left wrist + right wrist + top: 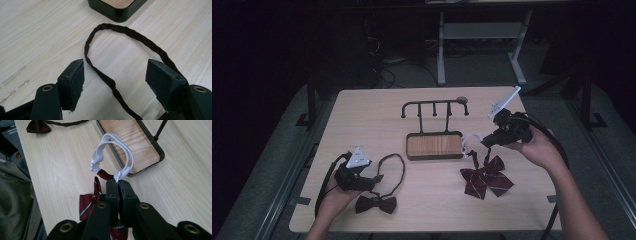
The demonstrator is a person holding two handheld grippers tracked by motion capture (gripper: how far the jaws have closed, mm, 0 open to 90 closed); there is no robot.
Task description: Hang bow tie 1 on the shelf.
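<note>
A dark brown bow tie [376, 204] lies near the table's front left, its thin neck strap [393, 172] looping toward the rack. My left gripper [373, 179] is open and low over that strap [110, 82], which runs between the jaws. A red striped bow tie [486, 179] rests right of centre, partly lifted by its white elastic band [469, 143]. My right gripper [486, 140] is shut on that white band [120, 175] at its knot, with the red bow [88, 202] hanging below. The black hook rack [435, 106] rises from a wood-topped base [434, 145].
The rack's base corner [117, 10] lies just beyond the brown strap. In the right gripper view the base [135, 147] is close behind the white band, with the brown bow tie [37, 126] far off. A person's trouser leg [15, 202] is beside the table edge.
</note>
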